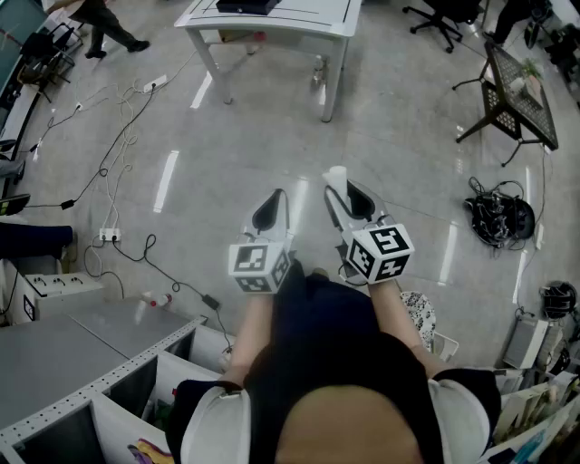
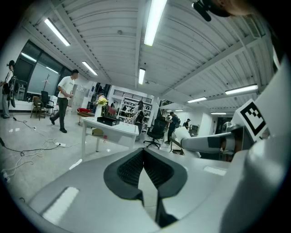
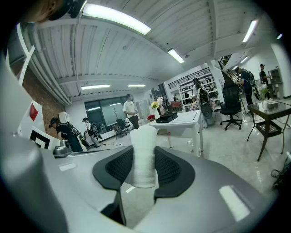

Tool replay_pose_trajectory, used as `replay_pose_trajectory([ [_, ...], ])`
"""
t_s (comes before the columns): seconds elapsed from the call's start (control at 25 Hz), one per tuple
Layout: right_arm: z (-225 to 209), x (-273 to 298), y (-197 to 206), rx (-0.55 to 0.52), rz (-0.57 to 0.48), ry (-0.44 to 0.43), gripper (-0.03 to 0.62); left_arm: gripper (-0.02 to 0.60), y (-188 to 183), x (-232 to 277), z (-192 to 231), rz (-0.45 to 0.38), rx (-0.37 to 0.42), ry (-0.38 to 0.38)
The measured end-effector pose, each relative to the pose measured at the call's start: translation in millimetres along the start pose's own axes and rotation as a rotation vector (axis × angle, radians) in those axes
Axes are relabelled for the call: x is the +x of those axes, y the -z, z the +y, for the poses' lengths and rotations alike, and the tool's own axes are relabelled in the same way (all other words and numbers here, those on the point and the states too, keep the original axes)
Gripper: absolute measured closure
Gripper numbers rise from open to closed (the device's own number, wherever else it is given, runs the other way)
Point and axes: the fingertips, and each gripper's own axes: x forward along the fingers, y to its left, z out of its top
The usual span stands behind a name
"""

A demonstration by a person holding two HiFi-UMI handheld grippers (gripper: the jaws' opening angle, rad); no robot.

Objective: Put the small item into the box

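Note:
My right gripper (image 1: 349, 193) is shut on a small white roll (image 1: 337, 175), held upright between its black ribbed pads (image 3: 169, 167). In the right gripper view the white roll (image 3: 143, 157) stands out above the jaws. My left gripper (image 1: 272, 201) is held level beside the right one, its jaws shut with nothing between them; in the left gripper view its fingertips (image 2: 143, 151) meet. Both grippers are held out in front of the person, over bare floor. A flat black box-shaped thing (image 1: 246, 6) lies on a white table (image 1: 299, 25) farther ahead, and shows as the black box (image 3: 166, 117) in the right gripper view.
Cables and power strips (image 1: 109, 234) lie on the floor at left. A black mesh side table (image 1: 518, 95) and a heap of cables (image 1: 498, 217) are at right. Grey shelving (image 1: 91, 362) stands at lower left. A person (image 2: 63, 100) walks at the far left; office chairs (image 2: 157, 132) stand behind the table.

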Motion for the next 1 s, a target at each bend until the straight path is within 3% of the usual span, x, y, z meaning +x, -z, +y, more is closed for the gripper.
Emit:
replay_pose_trajectory([
  [0.4, 11.7, -41.2, 6.4, 0.006, -0.030, -0.016, 0.448, 0.571, 2.4, -28.0, -39.5, -0.009, 0.020, 0.017],
  [1.0, -0.2, -42.6, 1.8, 0.053, -0.060, -0.034, 0.447, 0.571, -4.1, -18.2, -41.0, -0.024, 0.027, 0.014],
])
